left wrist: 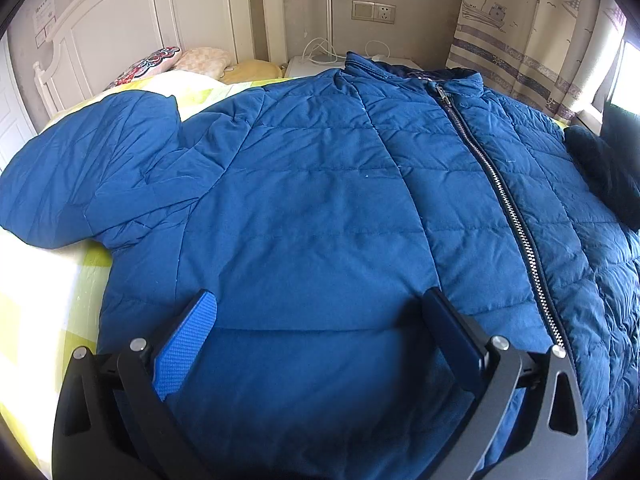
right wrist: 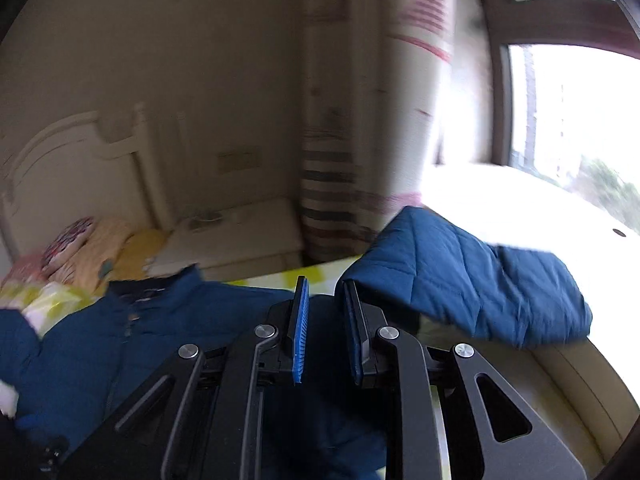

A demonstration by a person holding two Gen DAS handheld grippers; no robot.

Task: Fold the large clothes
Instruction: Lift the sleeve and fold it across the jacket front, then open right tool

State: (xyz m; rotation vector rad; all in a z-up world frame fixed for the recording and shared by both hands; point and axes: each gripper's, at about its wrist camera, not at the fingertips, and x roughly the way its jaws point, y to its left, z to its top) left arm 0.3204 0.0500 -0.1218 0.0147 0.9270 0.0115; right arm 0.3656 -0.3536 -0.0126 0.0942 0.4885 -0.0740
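With the blue jacket [left wrist: 320, 200] spread flat on the bed [left wrist: 52, 292] beneath the wide-open, empty left tool [left wrist: 320, 312], the nearly closed right tool [right wrist: 326, 320], seemingly holding nothing, risks missing the sleeve [right wrist: 460, 276] just beyond it.

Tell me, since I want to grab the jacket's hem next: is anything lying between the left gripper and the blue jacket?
Nothing visible does. The left gripper hangs open right over the blue jacket, near its bottom hem beside the zipper, with only bare quilted fabric between its fingers. The pillows lie far off by the headboard.
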